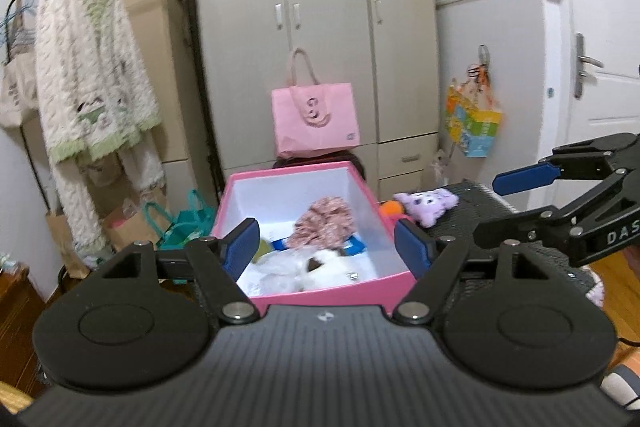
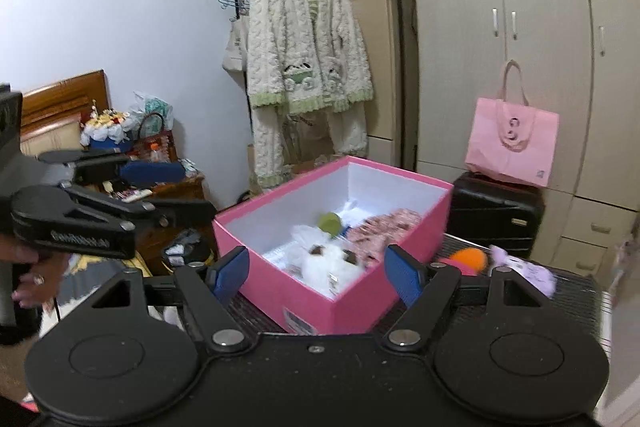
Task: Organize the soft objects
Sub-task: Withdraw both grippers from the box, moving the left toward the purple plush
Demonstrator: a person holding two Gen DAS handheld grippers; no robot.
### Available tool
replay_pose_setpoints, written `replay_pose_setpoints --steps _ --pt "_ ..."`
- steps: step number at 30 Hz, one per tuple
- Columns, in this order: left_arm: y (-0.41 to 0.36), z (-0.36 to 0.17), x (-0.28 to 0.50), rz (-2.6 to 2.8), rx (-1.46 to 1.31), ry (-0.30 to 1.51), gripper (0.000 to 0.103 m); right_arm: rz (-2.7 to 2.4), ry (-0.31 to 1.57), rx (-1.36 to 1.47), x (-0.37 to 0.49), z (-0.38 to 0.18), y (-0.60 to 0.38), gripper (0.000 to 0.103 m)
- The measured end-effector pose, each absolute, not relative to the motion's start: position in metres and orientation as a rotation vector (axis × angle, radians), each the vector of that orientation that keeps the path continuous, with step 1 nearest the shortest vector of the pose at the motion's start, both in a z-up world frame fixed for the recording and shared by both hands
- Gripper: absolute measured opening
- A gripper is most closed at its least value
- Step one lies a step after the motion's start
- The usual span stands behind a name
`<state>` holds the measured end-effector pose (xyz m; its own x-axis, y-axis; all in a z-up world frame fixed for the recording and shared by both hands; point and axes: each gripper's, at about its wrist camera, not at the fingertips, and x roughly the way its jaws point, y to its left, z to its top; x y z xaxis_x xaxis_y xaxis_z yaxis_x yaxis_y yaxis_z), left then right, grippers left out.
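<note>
The pink box [image 2: 320, 291] is sitting mid-frame on the dark worktop [image 2: 576, 291], its long axis running toward the upper right. It is already holding a white plush [image 2: 324, 267] and a pink cloth [image 2: 384, 223]. A purple toy [image 1: 430, 205] and an orange ball [image 2: 470, 259] are still waiting outside, right of it. Both the left gripper [image 1: 326, 247] and the right gripper [image 2: 316, 271] are showing jaws spread, pinching nothing.

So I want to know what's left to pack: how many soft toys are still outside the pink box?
2, both on the dark surface just right of the pink box: an orange toy against its wall and a purple plush beside that. Others may be hidden behind the box.
</note>
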<state>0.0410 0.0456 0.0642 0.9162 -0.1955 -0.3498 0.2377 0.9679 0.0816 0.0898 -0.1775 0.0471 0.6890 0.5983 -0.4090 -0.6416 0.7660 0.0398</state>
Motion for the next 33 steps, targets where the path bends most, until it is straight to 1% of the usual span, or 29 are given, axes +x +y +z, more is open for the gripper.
replay_pose_setpoints --steps 10,20,25,33 --pt "-0.014 0.066 0.061 -0.371 0.159 0.348 0.075 0.599 0.443 -0.091 0.103 0.048 -0.239 0.079" --pt "-0.064 0.053 0.101 -0.414 0.102 0.38 0.075 0.589 0.465 -0.082 0.141 0.043 -0.273 0.079" --pt "-0.081 0.046 0.131 -0.421 0.041 0.413 0.075 0.592 0.464 -0.082 0.161 0.033 -0.29 0.079" --pt "-0.111 0.024 0.182 -0.394 -0.02 0.451 0.075 0.586 0.426 -0.07 0.202 -0.003 -0.319 0.08"
